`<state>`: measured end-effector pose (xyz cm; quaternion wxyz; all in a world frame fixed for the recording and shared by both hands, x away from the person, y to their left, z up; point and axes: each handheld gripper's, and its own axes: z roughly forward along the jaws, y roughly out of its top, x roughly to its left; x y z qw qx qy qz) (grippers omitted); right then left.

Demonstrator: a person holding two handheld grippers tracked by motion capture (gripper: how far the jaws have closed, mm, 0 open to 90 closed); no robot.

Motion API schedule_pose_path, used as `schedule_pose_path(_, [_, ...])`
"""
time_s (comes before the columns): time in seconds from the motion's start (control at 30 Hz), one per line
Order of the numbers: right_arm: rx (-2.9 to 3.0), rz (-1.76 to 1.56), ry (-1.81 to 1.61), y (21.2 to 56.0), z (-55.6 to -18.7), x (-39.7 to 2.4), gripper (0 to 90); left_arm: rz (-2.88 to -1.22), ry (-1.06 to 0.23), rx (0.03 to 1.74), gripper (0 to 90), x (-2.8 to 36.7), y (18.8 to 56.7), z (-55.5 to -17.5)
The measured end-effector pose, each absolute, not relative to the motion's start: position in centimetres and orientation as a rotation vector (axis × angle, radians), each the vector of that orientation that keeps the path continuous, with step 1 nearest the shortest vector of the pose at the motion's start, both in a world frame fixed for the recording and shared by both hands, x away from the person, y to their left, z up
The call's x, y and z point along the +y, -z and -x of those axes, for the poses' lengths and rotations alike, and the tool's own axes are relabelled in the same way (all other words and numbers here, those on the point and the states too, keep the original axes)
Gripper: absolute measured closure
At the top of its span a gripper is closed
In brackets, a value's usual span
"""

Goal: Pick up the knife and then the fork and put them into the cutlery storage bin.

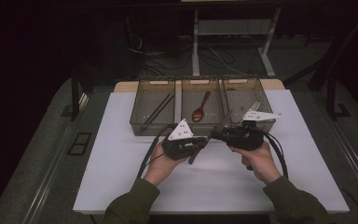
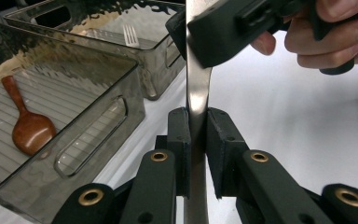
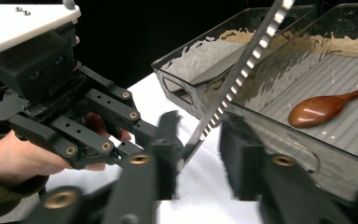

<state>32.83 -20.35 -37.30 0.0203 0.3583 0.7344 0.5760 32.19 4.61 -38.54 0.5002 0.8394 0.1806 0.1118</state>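
Note:
A serrated table knife (image 1: 213, 133) hangs in the air above the white table, slanting up toward the trays. My left gripper (image 2: 197, 126) is shut on its smooth metal handle (image 2: 198, 93), pads pressed on both sides. In the right gripper view the toothed blade (image 3: 242, 70) runs between the jaws of my right gripper (image 3: 203, 128). It lies close against one pad, with a gap to the other. In the high view the two grippers, left (image 1: 204, 143) and right (image 1: 219, 133), meet tip to tip in front of the trays.
Three clear trays stand side by side at the back of the white tabletop (image 1: 121, 177). The left tray (image 1: 137, 116) holds dark chopsticks, the middle one a wooden spoon (image 1: 200, 108), the right one a fork (image 2: 129, 35). Cables trail from both grippers.

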Motion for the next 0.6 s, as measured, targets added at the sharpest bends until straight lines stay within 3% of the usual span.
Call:
schedule_pose_path(0.2, [2.28,-1.1,-1.852,37.1,-33.2,-19.8,87.0,-2.02,-0.262,0.446,79.1,4.5,38.7,-32.2])
schedule_pose_path(0.4, [2.29,-1.068,-1.808,36.9,-33.1,-19.4,87.4,-1.98,-0.215,0.458,77.2,5.0,38.8,-32.4])
schedule_pose_path(0.6, [2.296,-1.044,-1.764,36.7,-33.0,-20.1,87.4,-1.956,-0.218,0.446,58.6,5.5,39.0,-32.5])
